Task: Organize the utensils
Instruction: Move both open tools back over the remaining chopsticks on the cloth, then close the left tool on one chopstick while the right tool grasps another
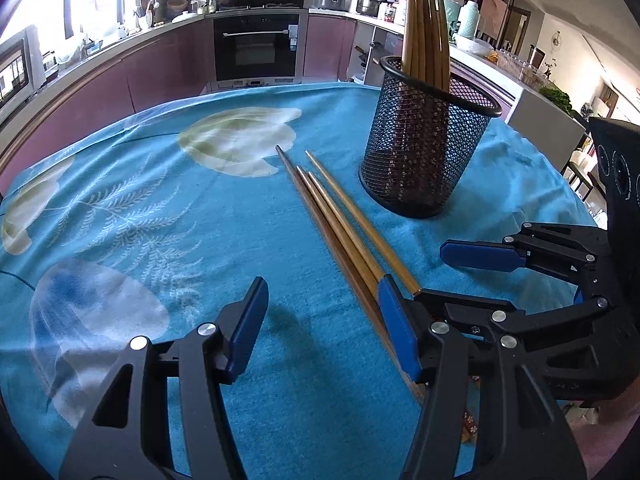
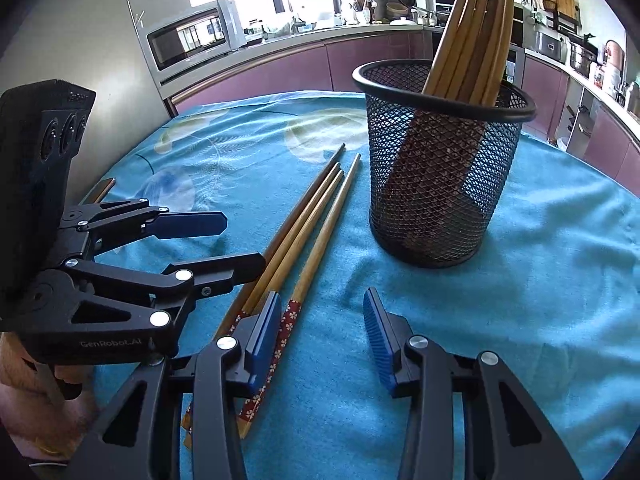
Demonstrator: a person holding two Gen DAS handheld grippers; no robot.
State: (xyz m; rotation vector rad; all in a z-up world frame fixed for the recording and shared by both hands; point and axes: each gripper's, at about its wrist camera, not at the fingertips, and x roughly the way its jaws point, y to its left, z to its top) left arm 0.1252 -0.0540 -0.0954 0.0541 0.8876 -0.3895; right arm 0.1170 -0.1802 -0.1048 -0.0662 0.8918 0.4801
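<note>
We read "GenRobot.AI" on the left hand-held gripper [image 2: 236,240], its jaws spread and empty. The right hand-held gripper [image 2: 320,340] is likewise spread, empty. Four loose chopsticks [image 1: 340,224] lie on the blue-clothed worktop [image 1: 160,220] beside the mesh holder [image 1: 424,148] containing further chopsticks.

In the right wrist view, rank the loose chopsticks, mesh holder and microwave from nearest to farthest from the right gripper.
From the right gripper:
1. Loose chopsticks, lying on the cloth by its left finger.
2. Mesh holder, standing ahead to the right.
3. Microwave, on the far counter, upper left.
</note>
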